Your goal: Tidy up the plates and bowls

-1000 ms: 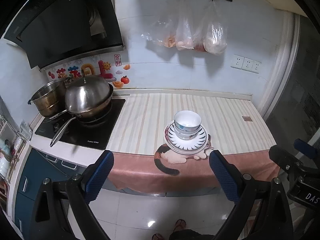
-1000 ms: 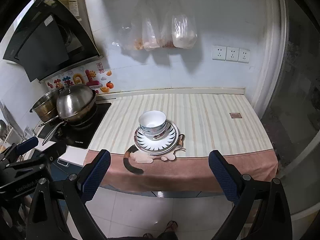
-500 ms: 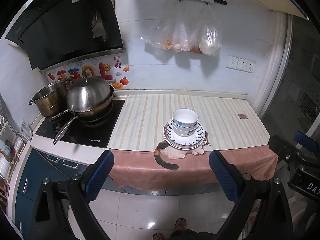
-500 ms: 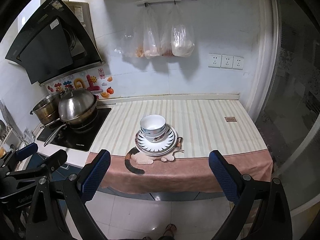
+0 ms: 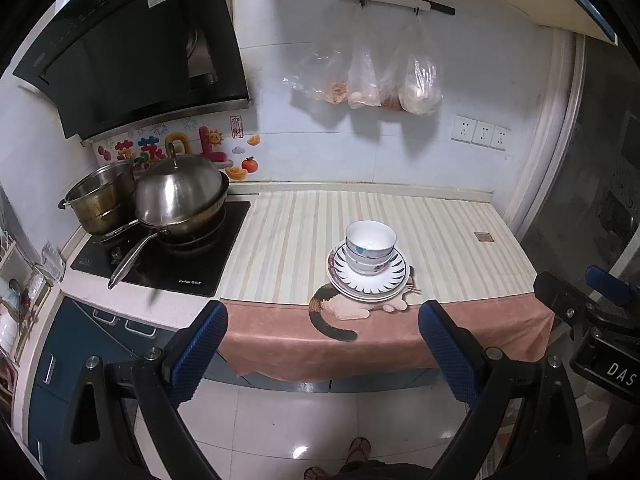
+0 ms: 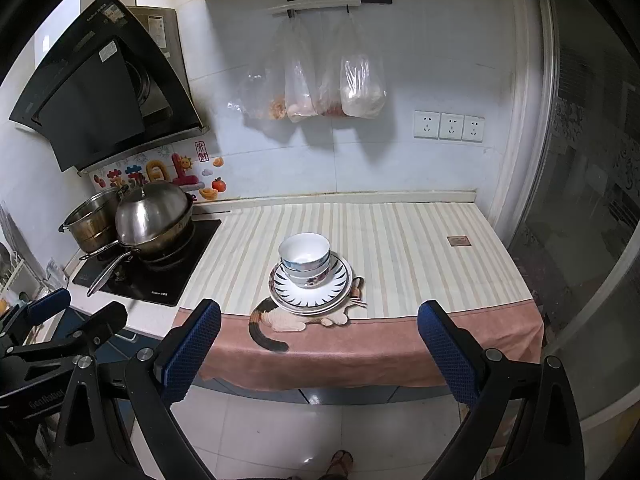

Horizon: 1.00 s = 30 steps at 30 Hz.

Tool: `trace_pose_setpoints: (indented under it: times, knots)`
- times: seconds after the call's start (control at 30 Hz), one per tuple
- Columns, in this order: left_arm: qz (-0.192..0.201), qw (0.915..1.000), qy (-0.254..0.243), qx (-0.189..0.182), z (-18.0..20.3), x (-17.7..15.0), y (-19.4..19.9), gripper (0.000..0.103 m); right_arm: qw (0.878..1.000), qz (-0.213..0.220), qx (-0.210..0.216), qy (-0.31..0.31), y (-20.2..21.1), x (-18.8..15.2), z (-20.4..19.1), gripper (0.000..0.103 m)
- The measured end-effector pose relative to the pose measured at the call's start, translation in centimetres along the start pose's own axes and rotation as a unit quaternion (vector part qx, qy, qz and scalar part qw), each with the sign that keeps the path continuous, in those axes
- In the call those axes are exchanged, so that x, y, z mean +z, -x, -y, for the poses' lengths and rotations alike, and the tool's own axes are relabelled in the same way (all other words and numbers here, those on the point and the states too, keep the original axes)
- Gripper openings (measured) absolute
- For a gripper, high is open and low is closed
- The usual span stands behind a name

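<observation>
A stack of white bowls (image 5: 370, 246) (image 6: 305, 258) sits on a stack of patterned plates (image 5: 394, 280) (image 6: 340, 286) near the front of the striped counter cloth (image 5: 288, 240). My left gripper (image 5: 322, 350) is open and empty, held well back from the counter over the floor. My right gripper (image 6: 318, 350) is also open and empty, equally far back. The right gripper shows at the right edge of the left wrist view (image 5: 592, 300); the left gripper shows at the left edge of the right wrist view (image 6: 60, 320).
A lidded wok (image 5: 178, 196) and a steel pot (image 5: 100, 200) stand on the black hob (image 5: 192, 268) at the left. Plastic bags (image 5: 376, 76) hang on the back wall. A range hood (image 5: 132, 44) overhangs the hob. White floor tiles (image 5: 300, 420) lie below.
Both grippers have drawn back from the counter and risen a little; the bowl and plate stack looks smaller and farther. The stack itself has not moved.
</observation>
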<state>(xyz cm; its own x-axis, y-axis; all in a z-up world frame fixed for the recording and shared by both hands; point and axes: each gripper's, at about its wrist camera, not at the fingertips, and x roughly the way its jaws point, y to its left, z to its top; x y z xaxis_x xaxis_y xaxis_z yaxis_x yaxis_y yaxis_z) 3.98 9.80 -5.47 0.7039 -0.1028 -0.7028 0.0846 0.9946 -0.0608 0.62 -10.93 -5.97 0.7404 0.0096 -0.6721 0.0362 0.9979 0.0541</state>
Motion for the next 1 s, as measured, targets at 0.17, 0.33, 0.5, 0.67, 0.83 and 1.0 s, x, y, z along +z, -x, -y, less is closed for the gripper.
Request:
trace_pose_setpoints:
  times: [0.17,0.33,0.5,0.67,0.83,1.0]
  knots:
    - [0.003,1.0000,0.004,0.003,-0.03,0.15,0.01,0.098,1.000,-0.005,0.002,-0.002,-0.15,0.09,0.17,0.101]
    - [0.002,1.0000,0.007,0.002,0.12,0.06,0.12,0.098,1.000,-0.007,0.001,0.001,-0.24,0.15,0.22,0.101]
    - [0.002,1.0000,0.007,0.001,0.14,0.02,0.12,0.098,1.000,-0.007,-0.001,0.000,-0.20,0.08,0.17,0.101]
    - [0.003,1.0000,0.006,0.001,0.24,0.04,0.12,0.098,1.000,-0.011,0.001,-0.003,-0.28,-0.26,0.39,0.101]
    - [0.003,1.0000,0.006,0.002,0.41,0.01,0.19,0.098,1.000,-0.010,0.001,-0.001,-0.36,-0.14,0.53,0.101]
    - [0.003,1.0000,0.007,0.002,0.52,0.02,0.20,0.098,1.000,-0.012,-0.001,-0.002,-0.45,-0.59,0.82,0.101]
